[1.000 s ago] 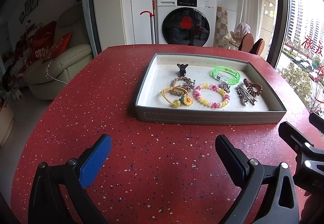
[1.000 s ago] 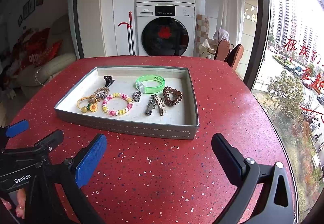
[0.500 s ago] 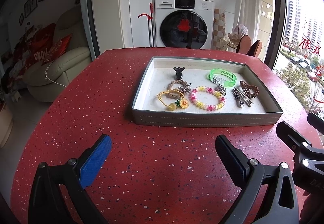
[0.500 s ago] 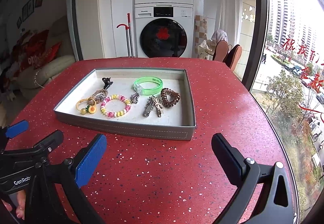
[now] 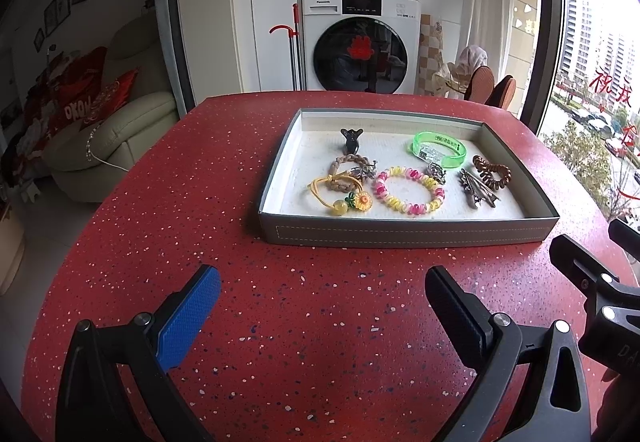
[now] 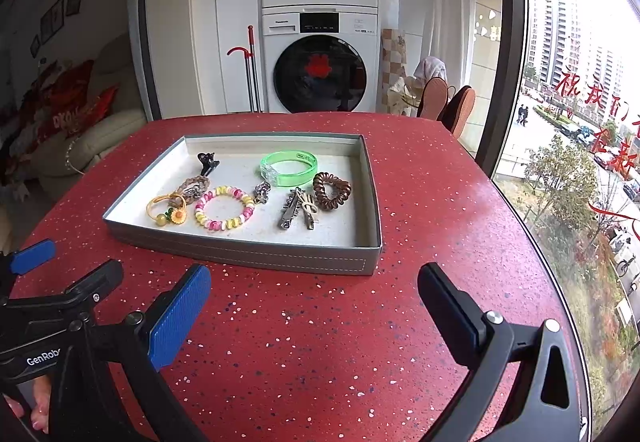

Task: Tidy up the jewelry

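Note:
A grey tray (image 5: pixel 404 236) (image 6: pixel 248 254) sits on the red speckled table. In it lie a green bangle (image 5: pixel 439 149) (image 6: pixel 289 167), a pink-yellow bead bracelet (image 5: pixel 409 195) (image 6: pixel 225 207), a yellow hair tie with a flower (image 5: pixel 340 194) (image 6: pixel 167 208), a braided tie (image 5: pixel 352 162), a brown spiral tie (image 5: pixel 492 172) (image 6: pixel 332 191), silver clips (image 5: pixel 478 190) (image 6: pixel 298 206) and a black claw clip (image 5: pixel 351 140) (image 6: pixel 208 162). My left gripper (image 5: pixel 322 304) and right gripper (image 6: pixel 314 300) are open and empty, well in front of the tray.
The table's rounded edge (image 5: pixel 80 238) drops off at the left, with a sofa (image 5: pixel 104 130) beyond. Washing machines (image 5: pixel 356 54) stand behind the table. A large window (image 6: pixel 580 122) is at the right. The left gripper's body shows at the right wrist view's lower left (image 6: pixel 60 302).
Both grippers have drawn back and risen slightly, so the tray sits a little farther away. Both stay open and empty. The items in the tray have not moved.

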